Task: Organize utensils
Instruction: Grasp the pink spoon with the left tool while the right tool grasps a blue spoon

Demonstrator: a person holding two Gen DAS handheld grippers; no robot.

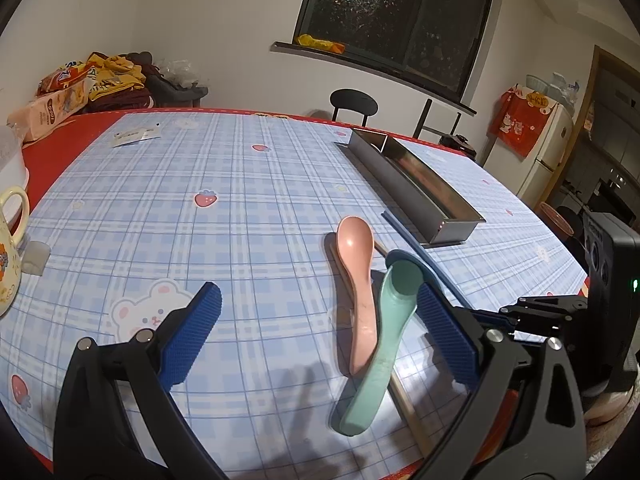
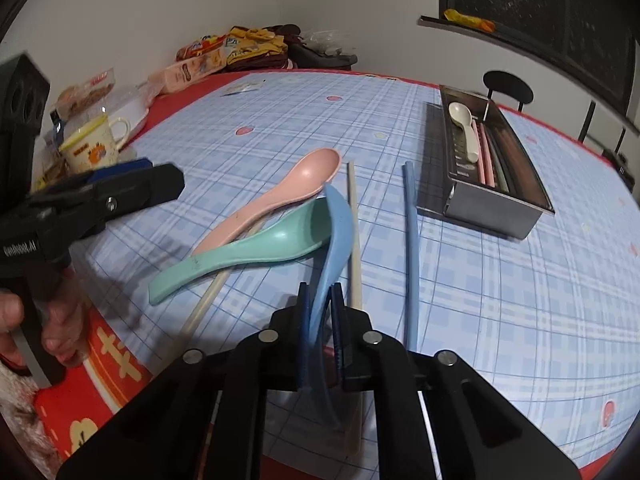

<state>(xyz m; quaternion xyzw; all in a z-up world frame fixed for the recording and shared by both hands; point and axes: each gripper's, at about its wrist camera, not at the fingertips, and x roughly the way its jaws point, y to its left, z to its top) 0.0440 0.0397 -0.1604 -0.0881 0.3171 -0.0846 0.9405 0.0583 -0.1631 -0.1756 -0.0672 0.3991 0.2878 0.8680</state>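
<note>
A blue plaid tablecloth (image 1: 224,208) with strawberries and a bear covers a red table (image 1: 48,156). A cream mug (image 2: 96,148) stands near its edge, snack packets (image 1: 60,92) and folded clothes (image 1: 120,76) behind. A black chair (image 1: 354,104), dark window (image 1: 400,20) and white fridge (image 1: 548,152) stand beyond.

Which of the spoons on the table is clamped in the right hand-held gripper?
The blue spoon, handle between the right hand-held gripper; pink and green lie free.
</note>
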